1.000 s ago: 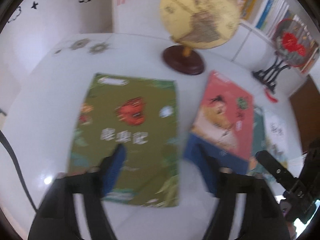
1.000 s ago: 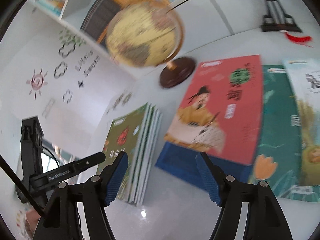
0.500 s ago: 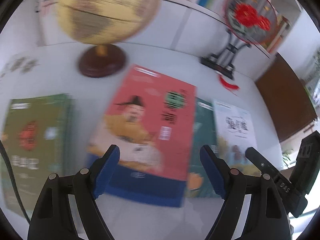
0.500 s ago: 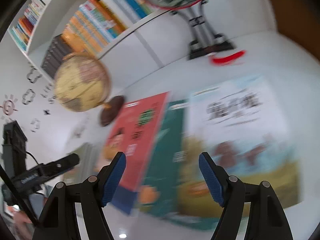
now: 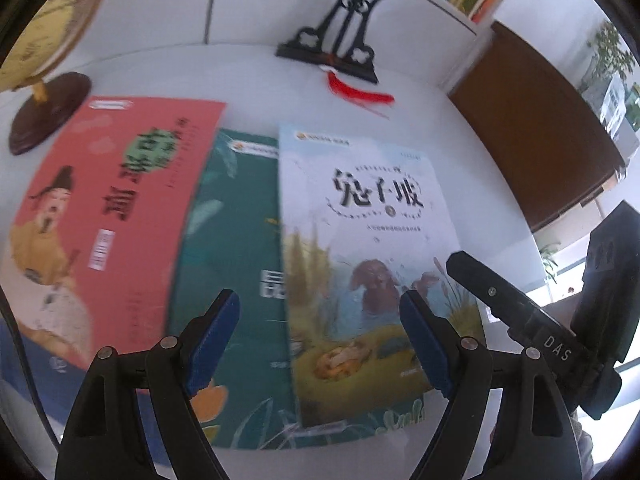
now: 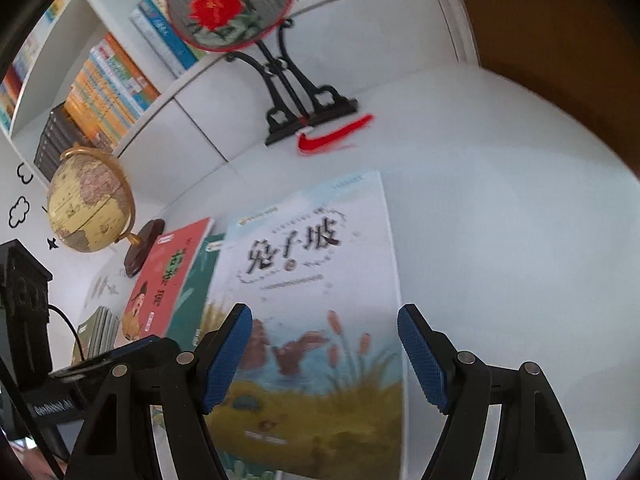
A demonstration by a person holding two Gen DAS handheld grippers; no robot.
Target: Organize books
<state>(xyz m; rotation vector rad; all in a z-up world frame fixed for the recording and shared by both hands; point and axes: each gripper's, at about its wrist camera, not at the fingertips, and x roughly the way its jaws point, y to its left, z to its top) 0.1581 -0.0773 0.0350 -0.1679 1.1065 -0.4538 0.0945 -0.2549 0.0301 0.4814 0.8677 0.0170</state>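
Note:
Three books lie overlapping on the white table (image 5: 460, 152). A pale-blue book (image 5: 360, 220) (image 6: 320, 280) lies on top at the right, over a dark-green book (image 5: 236, 240) (image 6: 200, 276). A red book (image 5: 100, 200) (image 6: 164, 280) overlaps the green one at the left, with a blue book (image 5: 8, 364) under it. A stack of olive-green books (image 6: 96, 332) sits far left. My left gripper (image 5: 320, 340) hovers open above the seam of the green and pale-blue books. My right gripper (image 6: 324, 356) hovers open over the pale-blue book's lower half. Neither holds anything.
A globe (image 6: 86, 204) on a dark wooden base (image 5: 48, 112) stands at the back left. A round red-flower fan (image 6: 232, 0) on a black stand (image 5: 332, 52), with a red tassel (image 6: 332, 136), is at the back. Filled bookshelves (image 6: 108, 80) line the wall. A brown door (image 5: 540, 140) is right.
Both grippers swept rightward across the table, from the olive-green and red books to the pale-blue book. Both stayed open and empty.

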